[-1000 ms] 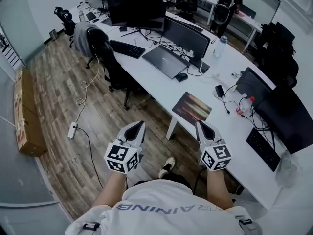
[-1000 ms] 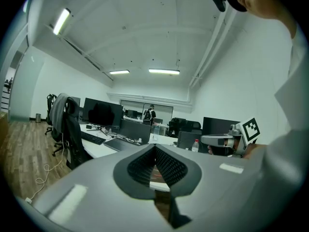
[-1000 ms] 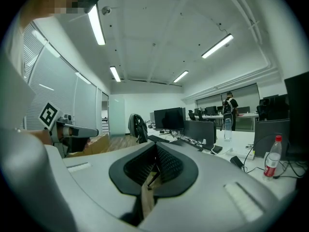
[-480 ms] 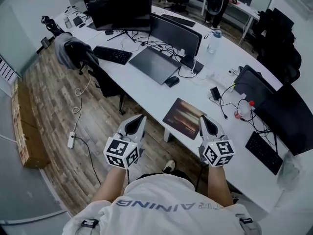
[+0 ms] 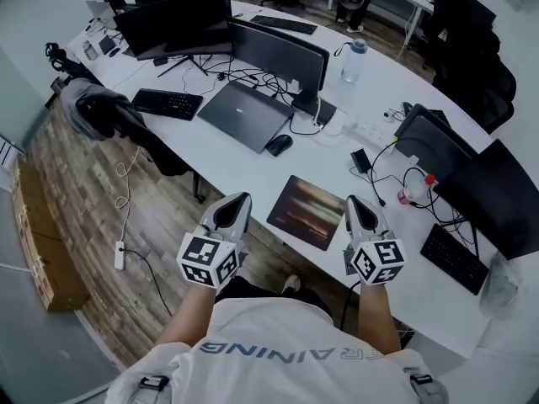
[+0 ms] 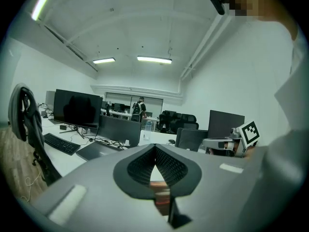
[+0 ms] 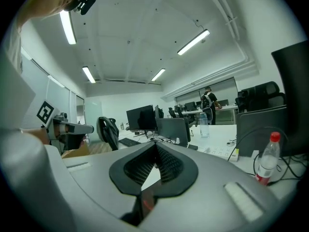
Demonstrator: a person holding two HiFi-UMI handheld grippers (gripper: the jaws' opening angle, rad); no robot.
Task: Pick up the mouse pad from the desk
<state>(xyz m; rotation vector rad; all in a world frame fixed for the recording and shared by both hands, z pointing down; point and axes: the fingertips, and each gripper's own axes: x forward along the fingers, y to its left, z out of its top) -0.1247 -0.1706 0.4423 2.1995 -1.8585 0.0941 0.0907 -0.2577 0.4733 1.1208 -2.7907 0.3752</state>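
- Claws both hover empty with jaws pressed together: the left claw [image 5: 237,200] over the floor [image 5: 160,225] just off the tabletop [image 5: 244,165], the right claw [image 5: 354,202] above its near edge.
- The mouse pad [image 5: 306,212] lies flat on the tabletop between them, untouched.

The grey right gripper [image 7: 155,151], black ribbed pads pressed together on nothing, hangs over a long white desk [image 7: 219,138] bearing a red-capped clear plastic bottle [image 7: 267,161] and black flat monitors [image 7: 141,118].

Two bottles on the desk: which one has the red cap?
The small bottle nearer the right tool; the tall bottle behind the monitors shows no red.
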